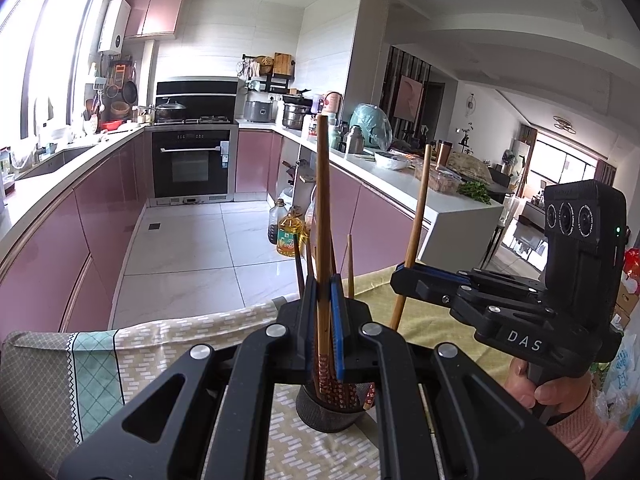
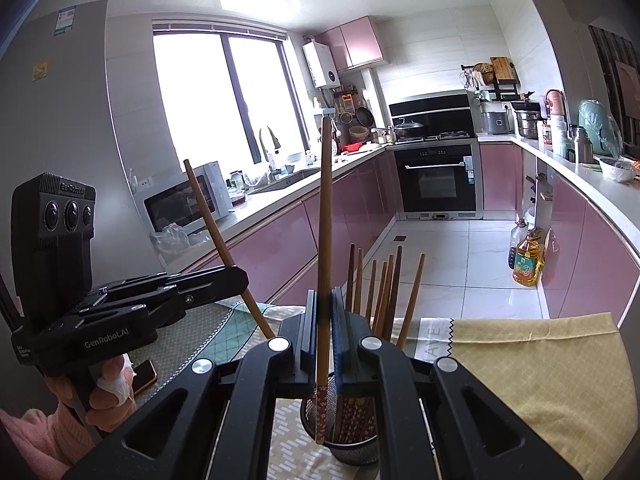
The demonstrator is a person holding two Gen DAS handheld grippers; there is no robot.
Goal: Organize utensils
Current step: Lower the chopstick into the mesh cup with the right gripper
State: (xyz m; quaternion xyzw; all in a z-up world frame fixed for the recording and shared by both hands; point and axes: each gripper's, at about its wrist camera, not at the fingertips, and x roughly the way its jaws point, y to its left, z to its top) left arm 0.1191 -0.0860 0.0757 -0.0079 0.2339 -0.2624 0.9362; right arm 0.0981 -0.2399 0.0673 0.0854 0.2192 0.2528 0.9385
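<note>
A black mesh holder point(image 1: 332, 412) stands on the patterned tablecloth and holds several wooden chopsticks; it also shows in the right wrist view point(image 2: 352, 436). My left gripper point(image 1: 323, 304) is shut on one upright chopstick point(image 1: 322, 200) whose patterned end is over the holder. My right gripper point(image 2: 325, 320) is shut on another chopstick point(image 2: 325, 220), its tip at the holder's rim. Each gripper shows in the other's view, the right one point(image 1: 404, 276) and the left one point(image 2: 240, 280), each clamping its chopstick.
The table edge point(image 1: 192, 320) lies just beyond the holder, with kitchen floor past it. A yellow cloth point(image 2: 540, 376) lies to the right. A phone point(image 2: 144, 376) lies on the table at the left. Oil bottles point(image 1: 288, 236) stand on the floor.
</note>
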